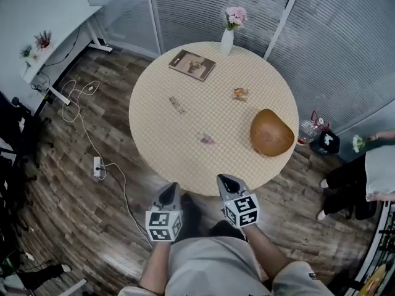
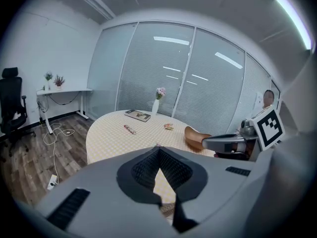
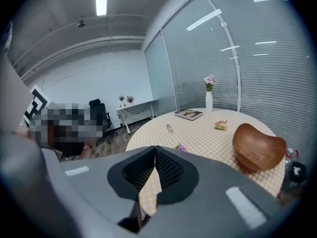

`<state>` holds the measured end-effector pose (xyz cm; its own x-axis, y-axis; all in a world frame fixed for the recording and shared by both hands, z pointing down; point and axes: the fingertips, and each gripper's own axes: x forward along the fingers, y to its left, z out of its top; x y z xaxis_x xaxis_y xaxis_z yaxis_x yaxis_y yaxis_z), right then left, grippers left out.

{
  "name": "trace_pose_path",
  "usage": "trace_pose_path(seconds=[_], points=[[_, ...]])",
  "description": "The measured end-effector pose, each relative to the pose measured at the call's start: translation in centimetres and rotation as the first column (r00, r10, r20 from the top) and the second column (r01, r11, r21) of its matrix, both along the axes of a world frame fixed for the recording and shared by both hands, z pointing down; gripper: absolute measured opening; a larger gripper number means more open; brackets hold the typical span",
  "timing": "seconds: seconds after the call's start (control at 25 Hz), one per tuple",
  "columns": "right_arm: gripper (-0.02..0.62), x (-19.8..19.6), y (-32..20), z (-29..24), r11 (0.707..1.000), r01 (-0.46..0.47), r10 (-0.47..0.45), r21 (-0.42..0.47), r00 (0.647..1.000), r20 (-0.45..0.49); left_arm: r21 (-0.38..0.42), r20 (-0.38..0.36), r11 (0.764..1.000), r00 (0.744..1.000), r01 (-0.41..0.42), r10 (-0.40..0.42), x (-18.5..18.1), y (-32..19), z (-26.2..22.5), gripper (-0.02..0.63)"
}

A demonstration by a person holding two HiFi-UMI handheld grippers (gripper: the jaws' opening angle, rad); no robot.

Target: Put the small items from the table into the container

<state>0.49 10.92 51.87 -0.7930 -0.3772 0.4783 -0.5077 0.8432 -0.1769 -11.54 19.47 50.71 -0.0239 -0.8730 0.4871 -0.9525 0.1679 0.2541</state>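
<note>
Jaws of the left gripper (image 1: pixel 169 190) and right gripper (image 1: pixel 226 180) are closed together, holding nothing, just off the table's (image 1: pixel 179 162) near edge. On the table, a pink wrapper (image 1: pixel 207 139) lies nearest, the wooden container (image 1: pixel 271 132) at its right side, a bar (image 1: pixel 177 105) and snack packet (image 1: pixel 240 94) mid-table, book (image 1: pixel 192 65) and vase (image 1: pixel 227 42) at the far edge.

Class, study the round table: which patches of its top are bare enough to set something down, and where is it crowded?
Bare: the left side between the small bar and the table rim; the near strip in front of the pink wrapper. Crowded: the far edge with book and vase, and the right side with the wooden bowl.
</note>
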Motion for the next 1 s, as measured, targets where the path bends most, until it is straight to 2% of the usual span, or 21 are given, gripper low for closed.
trace_pose_path(seconds=[0.16,0.32,0.76,1.0], points=[[0.002,-3.3,-4.0,1.7,0.999,0.044,-0.043,0.001,0.998,-0.053,-0.010,-0.002,1.000,1.000,-0.025,0.025,-2.3,-3.9,-0.2,0.005],[0.028,-5.3,-7.2,4.5,0.994,0.110,-0.109,0.000,0.986,-0.126,-0.030,-0.010,0.999,1.000,-0.012,0.011,-3.4,-6.2,0.4,0.005],[0.213,-9.7,-13.2,12.4,0.959,0.283,-0.272,0.003,0.924,-0.270,-0.081,-0.042,0.988,0.990,0.131,-0.134,-3.8,-7.5,1.6,0.005],[0.238,-11.1,-14.8,15.9,0.934,0.354,-0.349,-0.049,0.872,-0.343,-0.107,-0.045,0.977,0.980,0.187,-0.193,-3.5,-8.3,2.4,0.005]])
